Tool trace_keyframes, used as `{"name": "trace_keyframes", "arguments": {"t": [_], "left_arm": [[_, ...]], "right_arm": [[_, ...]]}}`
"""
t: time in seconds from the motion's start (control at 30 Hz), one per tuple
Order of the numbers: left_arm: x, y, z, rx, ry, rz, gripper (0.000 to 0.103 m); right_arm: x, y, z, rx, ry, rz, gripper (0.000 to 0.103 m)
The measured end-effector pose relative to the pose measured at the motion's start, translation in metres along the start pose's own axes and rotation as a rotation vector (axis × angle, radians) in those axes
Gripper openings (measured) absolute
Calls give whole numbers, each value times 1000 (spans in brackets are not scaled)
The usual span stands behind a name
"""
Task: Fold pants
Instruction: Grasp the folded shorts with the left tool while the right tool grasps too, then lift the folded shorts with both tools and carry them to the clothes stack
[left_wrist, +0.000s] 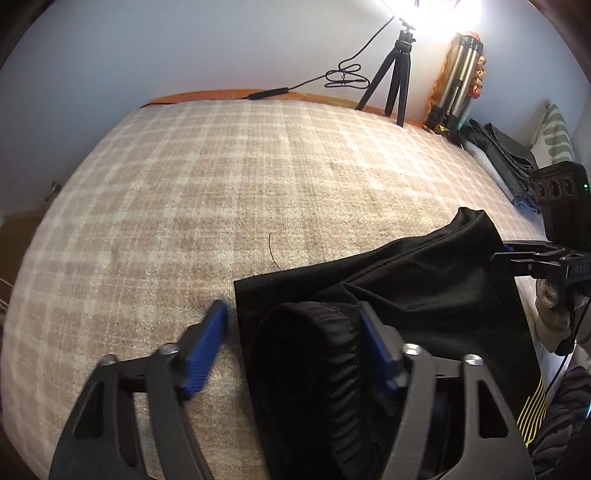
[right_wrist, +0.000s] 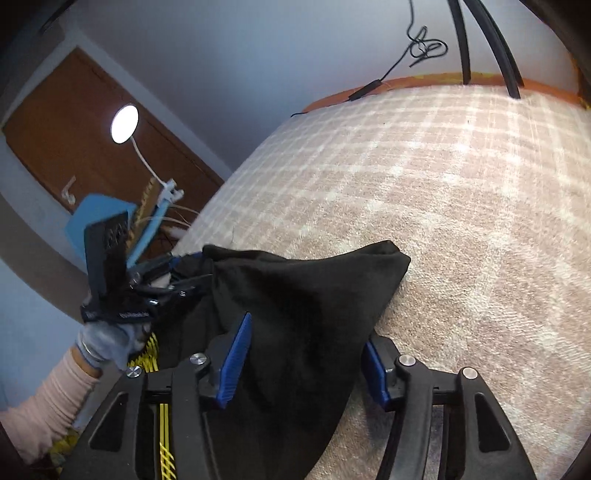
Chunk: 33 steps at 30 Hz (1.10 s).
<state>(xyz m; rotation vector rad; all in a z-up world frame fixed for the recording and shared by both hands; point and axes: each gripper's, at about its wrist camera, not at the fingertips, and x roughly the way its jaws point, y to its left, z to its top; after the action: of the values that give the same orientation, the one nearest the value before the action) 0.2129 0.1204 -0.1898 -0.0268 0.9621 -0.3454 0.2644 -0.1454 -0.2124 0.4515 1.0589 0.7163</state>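
Note:
Black pants (left_wrist: 406, 295) lie bunched at the near edge of a bed with a beige plaid blanket (left_wrist: 221, 184). My left gripper (left_wrist: 291, 343) is open; the elastic waistband (left_wrist: 314, 354) sits between its blue pads without being clamped. In the right wrist view the pants (right_wrist: 295, 302) drape between the open pads of my right gripper (right_wrist: 306, 358). The left gripper also shows in the right wrist view (right_wrist: 177, 273) at the pants' left end. The right gripper appears at the right edge of the left wrist view (left_wrist: 517, 258).
A black tripod (left_wrist: 391, 74) with a bright lamp stands at the bed's far edge, its cable (left_wrist: 343, 77) trailing along the wall. Folded dark clothes (left_wrist: 506, 158) and a pillow (left_wrist: 554, 136) lie at the far right. A wooden door (right_wrist: 92, 147) is to the left.

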Motion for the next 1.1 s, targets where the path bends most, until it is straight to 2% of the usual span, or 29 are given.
{"name": "trace_keyframes", "arguments": {"t": [0.03, 0.13, 0.2, 0.27, 0.33, 0.43, 0.57, 0.77, 0.93, 1.1], "left_arm": [[-1, 0, 0, -2, -3, -9, 51], [2, -2, 2, -16, -6, -32, 37], [2, -2, 4, -23, -7, -33, 33], [5, -2, 6, -40, -11, -41, 29], [4, -1, 5, -49, -18, -43, 25], [-2, -3, 2, -38, -33, -34, 22], [-13, -5, -1, -35, -57, -31, 20], [-48, -22, -3, 28, -144, 6, 19], [-75, -31, 2, 24, -211, -5, 19], [-98, -51, 8, 72, -267, 13, 18]], "right_arm": [[-1, -3, 0, 11, 0, 15, 58], [-1, -10, 3, 56, -9, 44, 53], [1, -12, 4, 76, -12, 37, 47], [6, -8, 6, 71, -9, 14, 35], [11, -1, 5, 47, 5, -26, 17], [10, 10, 3, 14, 0, -71, 10], [0, 30, 2, -28, -35, -91, 8], [-28, 65, 1, -122, -89, -124, 8], [-57, 87, 0, -167, -136, -137, 6], [-85, 104, 1, -203, -183, -173, 6]]}}
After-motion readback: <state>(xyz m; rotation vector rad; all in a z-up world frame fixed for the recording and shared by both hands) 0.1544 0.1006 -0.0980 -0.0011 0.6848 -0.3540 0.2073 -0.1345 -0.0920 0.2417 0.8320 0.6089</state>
